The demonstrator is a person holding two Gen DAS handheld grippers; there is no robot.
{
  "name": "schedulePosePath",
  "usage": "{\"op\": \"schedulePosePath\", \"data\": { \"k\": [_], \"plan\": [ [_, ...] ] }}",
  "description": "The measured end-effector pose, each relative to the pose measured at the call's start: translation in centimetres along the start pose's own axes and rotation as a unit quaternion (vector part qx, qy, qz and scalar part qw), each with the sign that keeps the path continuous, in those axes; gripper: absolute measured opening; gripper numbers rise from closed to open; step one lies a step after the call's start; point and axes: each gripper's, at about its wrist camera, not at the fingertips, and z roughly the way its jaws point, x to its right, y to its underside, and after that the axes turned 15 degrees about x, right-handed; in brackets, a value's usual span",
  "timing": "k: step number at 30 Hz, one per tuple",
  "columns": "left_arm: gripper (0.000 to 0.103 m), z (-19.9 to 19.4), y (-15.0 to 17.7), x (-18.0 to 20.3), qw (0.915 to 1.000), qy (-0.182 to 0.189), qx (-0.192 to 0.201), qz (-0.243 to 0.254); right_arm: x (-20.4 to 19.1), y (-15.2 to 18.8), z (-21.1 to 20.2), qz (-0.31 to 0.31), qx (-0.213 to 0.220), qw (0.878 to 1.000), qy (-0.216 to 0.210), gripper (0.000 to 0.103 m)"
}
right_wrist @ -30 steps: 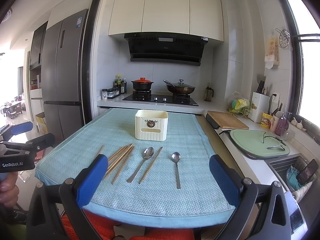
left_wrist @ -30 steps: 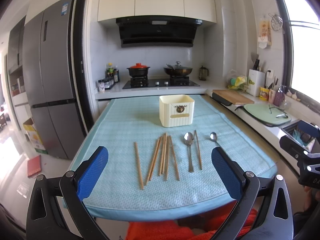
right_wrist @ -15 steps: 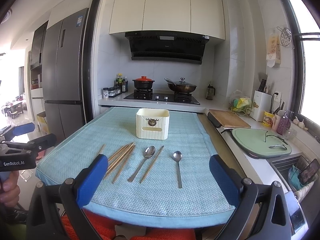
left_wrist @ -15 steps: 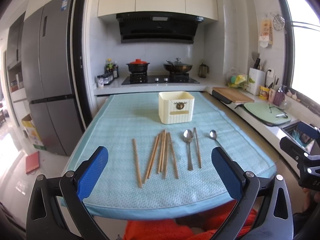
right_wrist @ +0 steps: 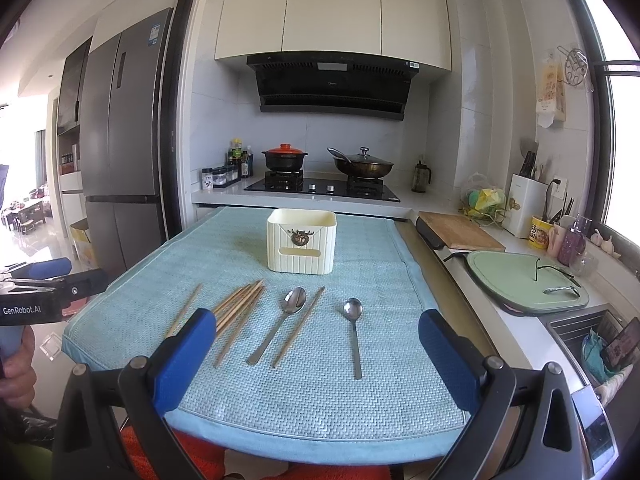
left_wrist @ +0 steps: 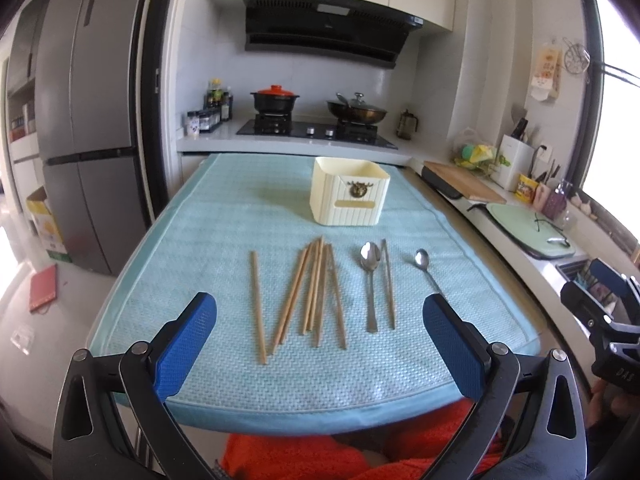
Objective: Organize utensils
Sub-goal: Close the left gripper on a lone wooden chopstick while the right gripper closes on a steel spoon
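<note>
On the counter's blue mat [left_wrist: 224, 216] lie two spoons, a larger one [left_wrist: 370, 276] and a smaller one [left_wrist: 425, 266], and about eight wooden chopsticks [left_wrist: 316, 288], all in front of one cream holder [left_wrist: 349, 196]. Left gripper [left_wrist: 319, 344] and right gripper [right_wrist: 316, 354] have their fingers spread wide, empty.

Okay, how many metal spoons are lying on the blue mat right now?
2. The larger shiny metal spoon lies mid-mat on the light blue woven mat, right beside a single wooden chopstick. The smaller metal spoon lies alone further right. None seem hidden.
</note>
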Motion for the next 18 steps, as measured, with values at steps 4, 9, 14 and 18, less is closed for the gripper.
{"op": "schedulePosePath", "data": {
  "k": [4,9,14,18],
  "plan": [
    [0.103,1.1,0.0,-0.6,1.0000,-0.004,-0.005,-0.007,0.6,0.1,0.8,0.004,0.007,1.000,0.007,0.103],
    [0.103,3.0,-0.1,-0.9,0.9997,-0.021,-0.013,0.004,1.3,0.9,2.6,0.016,0.000,1.000,-0.009,0.103],
    [0.103,4.8,0.4,-1.2,0.9993,-0.029,-0.024,0.009,1.4,2.1,4.4,0.020,-0.015,0.999,-0.035,0.103],
    [0.103,6.3,0.9,-1.7,0.9985,-0.033,-0.041,0.012,1.3,3.1,6.0,0.022,-0.040,0.998,-0.044,0.103]
  ]
}}
